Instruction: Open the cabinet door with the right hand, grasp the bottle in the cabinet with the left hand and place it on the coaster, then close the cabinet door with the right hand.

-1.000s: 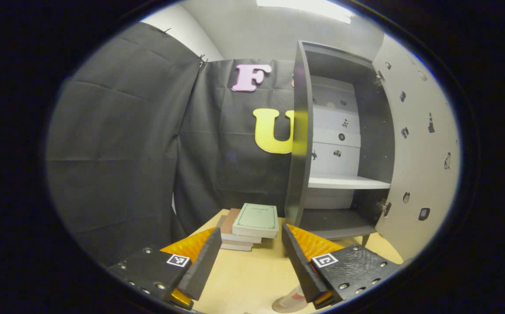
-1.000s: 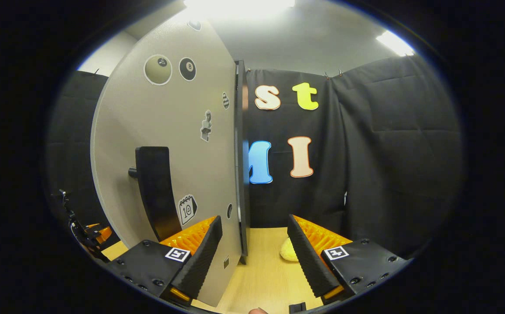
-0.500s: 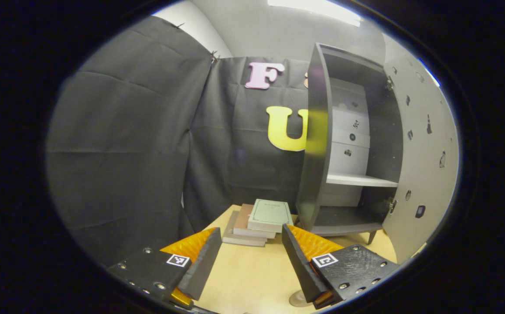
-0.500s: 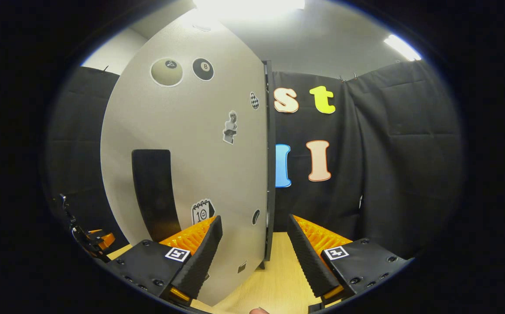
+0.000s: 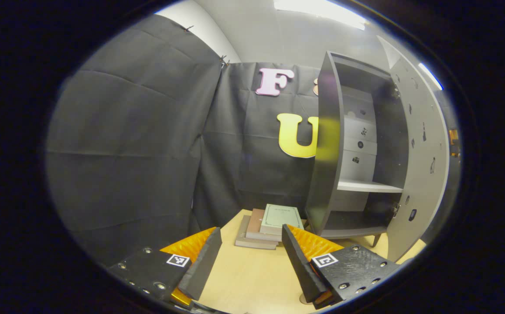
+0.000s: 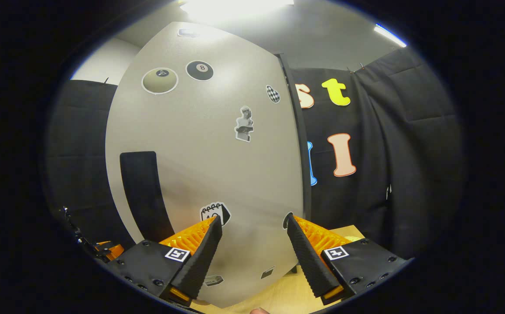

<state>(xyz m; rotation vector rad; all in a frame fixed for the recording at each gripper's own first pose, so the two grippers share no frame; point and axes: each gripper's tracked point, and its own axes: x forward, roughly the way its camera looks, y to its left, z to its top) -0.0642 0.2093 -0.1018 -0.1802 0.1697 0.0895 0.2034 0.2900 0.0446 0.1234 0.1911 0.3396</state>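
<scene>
- Left gripper view: the cabinet (image 5: 357, 152) stands on the table (image 5: 252, 270) with its door (image 5: 418, 165) swung out on the cabinet's right side, partly ajar.
- Both levels inside the cabinet, above and below the shelf (image 5: 368, 186), look bare; no bottle stands in it.
- A pale round shape at the bottom edge of this view, in front of the cabinet and just beside the left gripper's (image 5: 252, 257) finger, may be the coaster or the bottle's foot; I cannot tell which.
- A stack of books (image 5: 270, 226) lies on the table just left of the cabinet.
- The left gripper hangs over the table in front of the cabinet, fingers spread wide, holding nothing.
- In the right gripper view, the door's outer face (image 6: 217, 165) with its dark handle (image 6: 143, 196) is close ahead of the right gripper (image 6: 252, 253).
- The right gripper's fingers are parted and grip nothing; whether they touch the door I cannot tell.
- My reading: opening and taking out the bottle look done, placing probably too; closing the door is the step left.
</scene>
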